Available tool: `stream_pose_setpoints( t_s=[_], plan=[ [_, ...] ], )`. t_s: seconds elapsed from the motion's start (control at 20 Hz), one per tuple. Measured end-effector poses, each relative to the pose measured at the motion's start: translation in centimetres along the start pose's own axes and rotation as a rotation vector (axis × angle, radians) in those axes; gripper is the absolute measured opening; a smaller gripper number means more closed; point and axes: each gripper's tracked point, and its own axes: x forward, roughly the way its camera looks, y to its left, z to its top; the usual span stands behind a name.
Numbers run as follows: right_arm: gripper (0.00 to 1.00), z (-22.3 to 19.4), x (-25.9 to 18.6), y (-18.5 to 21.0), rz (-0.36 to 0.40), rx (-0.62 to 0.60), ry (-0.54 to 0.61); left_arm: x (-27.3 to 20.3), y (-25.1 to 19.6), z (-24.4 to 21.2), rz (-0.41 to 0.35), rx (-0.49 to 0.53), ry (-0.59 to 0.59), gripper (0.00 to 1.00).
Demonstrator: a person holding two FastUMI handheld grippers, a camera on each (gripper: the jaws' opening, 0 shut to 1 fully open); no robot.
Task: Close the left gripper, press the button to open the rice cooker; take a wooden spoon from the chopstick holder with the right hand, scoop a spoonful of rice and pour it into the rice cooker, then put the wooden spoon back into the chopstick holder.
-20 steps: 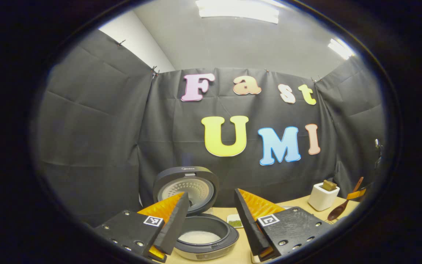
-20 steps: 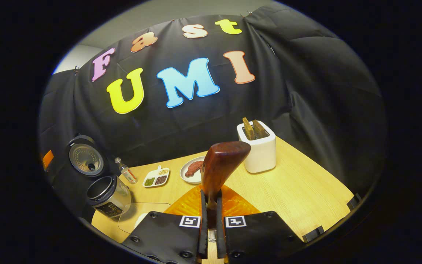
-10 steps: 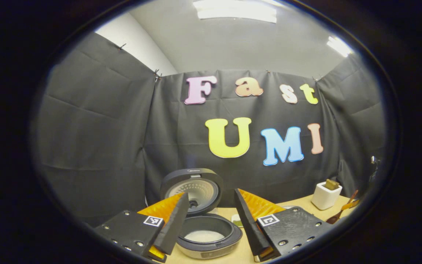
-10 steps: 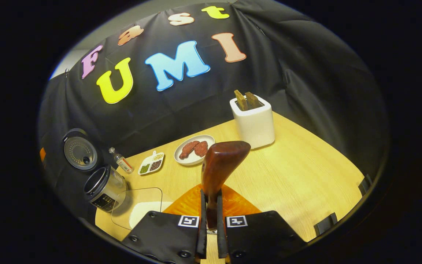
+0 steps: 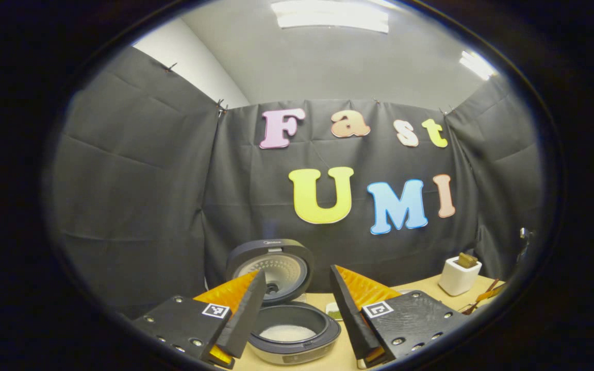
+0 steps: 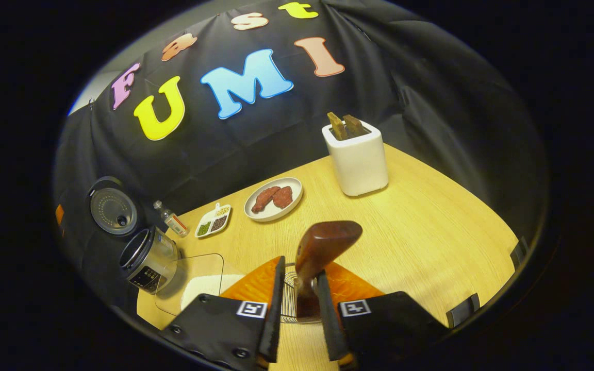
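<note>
Rice cooker [image 6: 147, 265] stands lid-up at the counter [image 6: 431, 247] edge beside a clear rice tray [image 6: 194, 283], then white toaster [image 6: 356, 159], meat plate [image 6: 274, 198], wooden spoon [image 6: 323, 247] between parted right tongs [image 6: 299, 319] above the wire holder [image 6: 289, 304]; left tongs [image 5: 297, 324] apart.

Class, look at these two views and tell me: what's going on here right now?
A person works two handheld grippers at a wooden table. The left gripper hangs open in front of the rice cooker, whose lid is up, with white rice in the pot. The right gripper has its jaws apart around the wooden spoon, which stands bowl-up in the wire chopstick holder, so it looks put back.
</note>
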Motion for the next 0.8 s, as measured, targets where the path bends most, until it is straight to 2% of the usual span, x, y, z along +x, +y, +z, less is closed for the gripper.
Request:
stream_pose_setpoints(
  t_s=[0.15,0.2,0.25,0.35,0.4,0.45,0.5,0.55,0.8],
  plan=[
    [0.84,1.6,-1.2,-1.1,-0.046,-0.054,-0.056,0.3,-0.4,0.3,-0.009,0.003,-0.007,0.77],
    [0.97,2.1,-1.9,-1.7,-0.065,-0.072,-0.072,0.6,-0.5,0.3,-0.011,0.003,-0.007,0.78],
    [0.91,2.6,-2.3,-2.1,-0.089,-0.092,-0.091,0.9,-0.4,0.4,-0.013,0.002,-0.008,0.77],
    [0.92,4.3,-3.8,-3.1,-0.144,-0.14,-0.15,1.8,-0.5,0.6,-0.014,0.006,-0.006,0.77],
    [0.98,5.2,-4.7,-3.4,-0.167,-0.162,-0.184,2.4,-0.4,0.8,-0.016,0.01,-0.006,0.77],
    [0.98,6.2,-5.7,-3.5,-0.183,-0.179,-0.217,2.9,-0.2,0.9,-0.015,0.014,-0.004,0.78],
    [0.92,7.2,-6.7,-3.2,-0.191,-0.193,-0.246,3.6,0.0,1.2,-0.015,0.017,-0.003,0.78],
    [0.98,8.2,-7.5,-3.0,-0.197,-0.206,-0.275,4.2,0.2,1.5,-0.013,0.016,-0.007,0.78],
    [0.98,11.3,-10.2,-0.6,-0.203,-0.227,-0.381,8.2,1.6,3.9,-0.008,0.007,-0.033,0.78]
  ],
)
